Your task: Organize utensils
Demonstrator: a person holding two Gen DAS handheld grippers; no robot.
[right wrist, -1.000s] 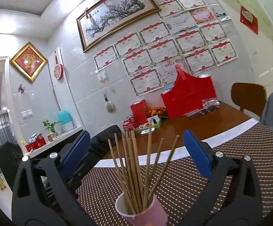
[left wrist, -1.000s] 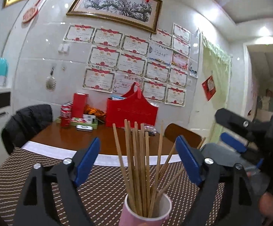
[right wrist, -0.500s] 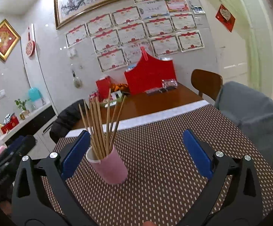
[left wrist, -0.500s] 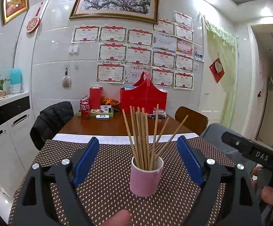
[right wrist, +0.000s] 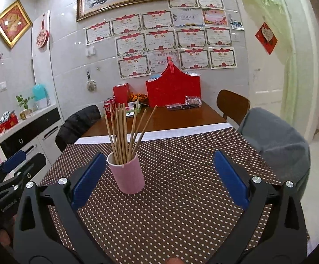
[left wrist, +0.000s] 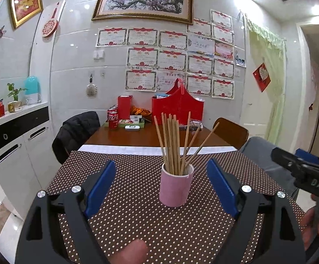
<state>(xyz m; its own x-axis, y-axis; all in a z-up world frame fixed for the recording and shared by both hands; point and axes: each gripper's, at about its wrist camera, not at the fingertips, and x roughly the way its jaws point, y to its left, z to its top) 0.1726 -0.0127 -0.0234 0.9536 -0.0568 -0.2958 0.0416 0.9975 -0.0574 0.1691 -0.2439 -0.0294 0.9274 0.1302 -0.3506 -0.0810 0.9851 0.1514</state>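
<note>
Both grippers hang spread wide and empty over the dotted brown tablecloth (left wrist: pixel 137 209): the left gripper (left wrist: pixel 160 186) frames the pink cup (left wrist: pixel 175 186) between its blue pads, the right gripper (right wrist: pixel 159 178) has the same cup just beside its left pad, off centre. Neither touches anything.

Roughly ten wooden chopsticks (left wrist: pixel 174 145) stand in the cup, which sits upright on the cloth near the table's middle, well apart from the red gift bag (left wrist: pixel 177 110) and cola cans (left wrist: pixel 113 117) at the far wall end.

Orientation: long axes run near vertical, lower ends down inside the cup, upper ends pointing to the ceiling. Most are bunched upright on the cup's left side; three or so lean out toward the right (a fan, not a tidy bundle), the farthest one tilted most.

Risks, as judgement:
- Cup looks light and top-heavy with tall sticks; a pad knocking the rim or the sticks would likely tip it and scatter everything.
- The leaning sticks poke out toward the right gripper's side, so a sideways approach could snag them.
- Thin round sticks may slip or scissor if pinched high up or several at once.
- The two grippers are close together around one cup; they could bump (right one shows at the left view's edge).
</note>
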